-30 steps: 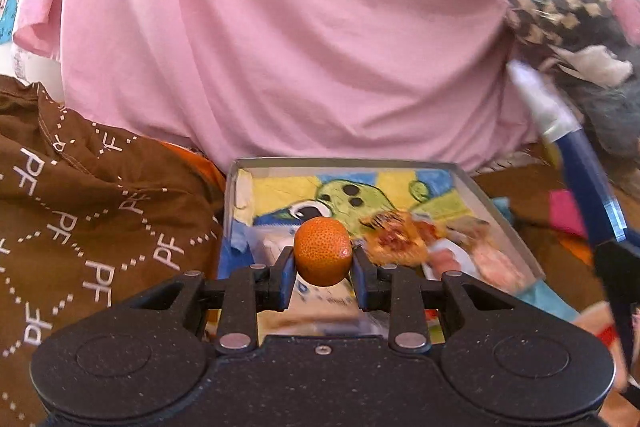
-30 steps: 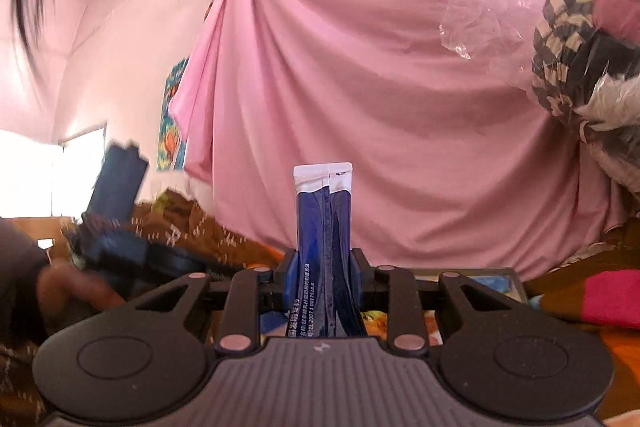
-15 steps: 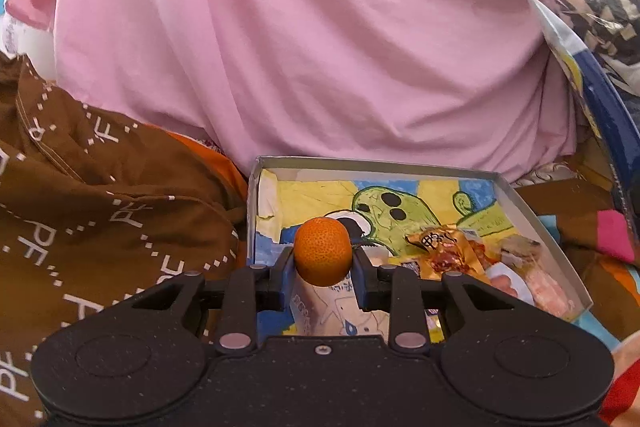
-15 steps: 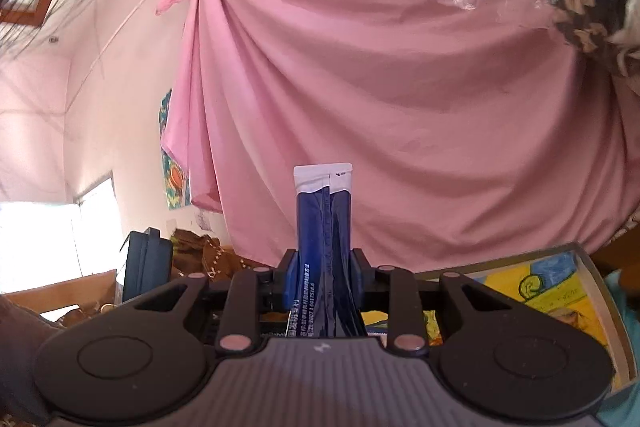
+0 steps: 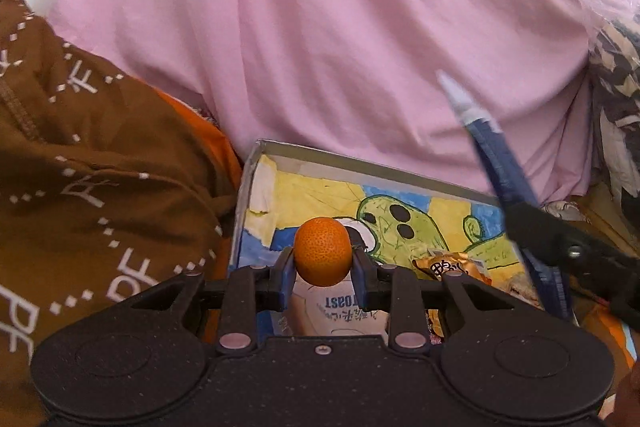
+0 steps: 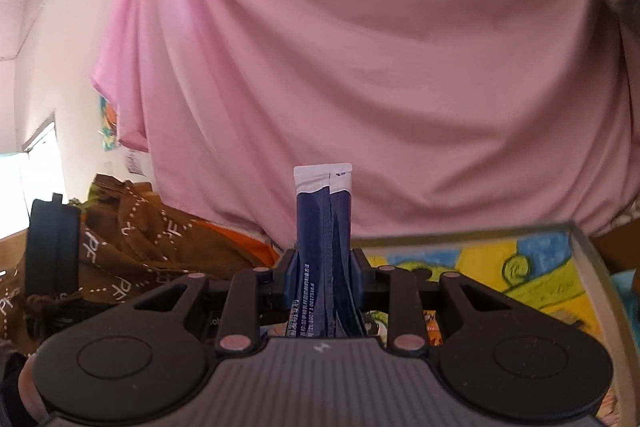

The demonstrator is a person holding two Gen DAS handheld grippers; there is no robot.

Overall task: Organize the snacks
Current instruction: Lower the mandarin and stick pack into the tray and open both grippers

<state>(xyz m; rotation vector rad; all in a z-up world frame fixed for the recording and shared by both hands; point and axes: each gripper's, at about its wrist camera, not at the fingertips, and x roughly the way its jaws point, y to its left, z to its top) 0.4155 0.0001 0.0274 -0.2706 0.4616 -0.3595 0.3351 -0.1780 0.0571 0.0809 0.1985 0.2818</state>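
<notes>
Left claw (image 5: 323, 269) pinches the tangerine (image 5: 322, 251) above the box (image 5: 362, 167).

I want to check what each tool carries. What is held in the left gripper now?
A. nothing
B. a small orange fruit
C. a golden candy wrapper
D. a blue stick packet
B: in the left wrist view, the left gripper is shut on a small orange fruit, above the box; the blue stick packet is in the right gripper.
</notes>
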